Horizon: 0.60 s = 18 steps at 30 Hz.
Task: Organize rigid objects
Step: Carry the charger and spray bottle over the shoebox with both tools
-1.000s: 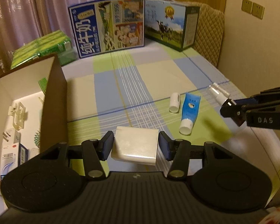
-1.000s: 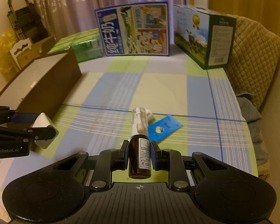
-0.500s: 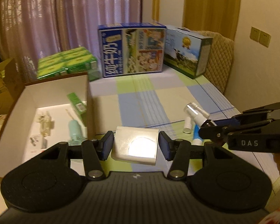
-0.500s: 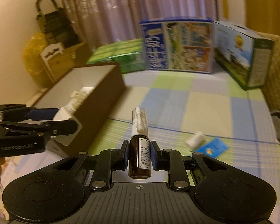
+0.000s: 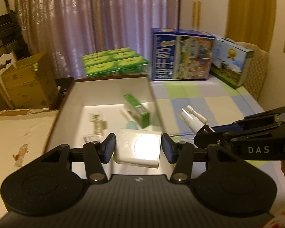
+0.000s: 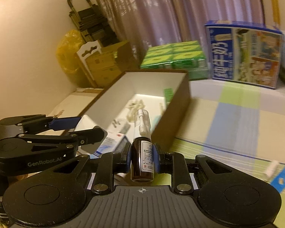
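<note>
Left gripper (image 5: pixel 137 149): jaws pinching a flat white rectangular box (image 5: pixel 136 149), over the near end of the open brown carton (image 6: pixel 180 102).
Right gripper (image 6: pixel 142 158): jaws clamp an upright brown spray bottle (image 6: pixel 142 161), just right of the carton.
Risk: the grippers sit close (nearly touching), so they might collide, or the bottle might catch the wall.

Box (image 5: pixel 112 87) open on top, entry from above free. Green carton (image 5: pixel 136 110) leans on its right wall; small clutter on the floor. Left half of floor mostly bare.
</note>
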Each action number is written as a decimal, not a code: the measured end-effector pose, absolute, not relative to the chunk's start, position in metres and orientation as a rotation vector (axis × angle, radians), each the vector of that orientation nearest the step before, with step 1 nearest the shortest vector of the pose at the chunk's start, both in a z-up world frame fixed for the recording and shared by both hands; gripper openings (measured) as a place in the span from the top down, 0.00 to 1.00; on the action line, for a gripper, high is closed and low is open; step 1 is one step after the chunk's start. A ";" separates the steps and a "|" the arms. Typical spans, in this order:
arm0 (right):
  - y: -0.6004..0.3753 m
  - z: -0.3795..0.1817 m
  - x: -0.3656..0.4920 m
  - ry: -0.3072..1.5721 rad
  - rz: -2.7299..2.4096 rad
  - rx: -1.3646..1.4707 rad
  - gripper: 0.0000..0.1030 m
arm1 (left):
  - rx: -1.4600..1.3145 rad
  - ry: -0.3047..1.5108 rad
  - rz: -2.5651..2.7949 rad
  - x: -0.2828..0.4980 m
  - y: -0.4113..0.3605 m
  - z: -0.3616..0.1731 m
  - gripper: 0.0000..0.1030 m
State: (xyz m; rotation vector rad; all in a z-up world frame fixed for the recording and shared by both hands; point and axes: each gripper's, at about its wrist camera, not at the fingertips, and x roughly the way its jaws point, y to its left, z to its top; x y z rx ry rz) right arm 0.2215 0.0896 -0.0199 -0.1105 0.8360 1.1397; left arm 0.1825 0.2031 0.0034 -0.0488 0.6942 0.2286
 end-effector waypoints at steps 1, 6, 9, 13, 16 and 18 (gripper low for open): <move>0.097 -0.021 0.221 0.841 1.143 -0.111 0.81 | -0.049 0.696 0.236 0.181 0.210 0.003 0.54; 0.136 -0.030 0.219 0.875 1.142 -0.124 0.81 | -0.041 0.720 0.261 0.184 0.243 -0.004 0.54; 0.154 -0.037 0.217 0.893 1.135 -0.137 0.81 | -0.044 0.741 0.262 0.187 0.261 -0.011 0.54; 0.174 -0.048 0.217 0.926 1.114 -0.157 0.81 | -0.050 0.771 0.260 0.193 0.281 -0.022 0.54; 0.186 -0.058 0.219 0.955 1.093 -0.165 0.81 | -0.056 0.796 0.257 0.198 0.293 -0.031 0.54; 0.193 -0.063 0.220 0.970 1.078 -0.174 0.81 | -0.060 0.818 0.253 0.202 0.301 -0.036 0.54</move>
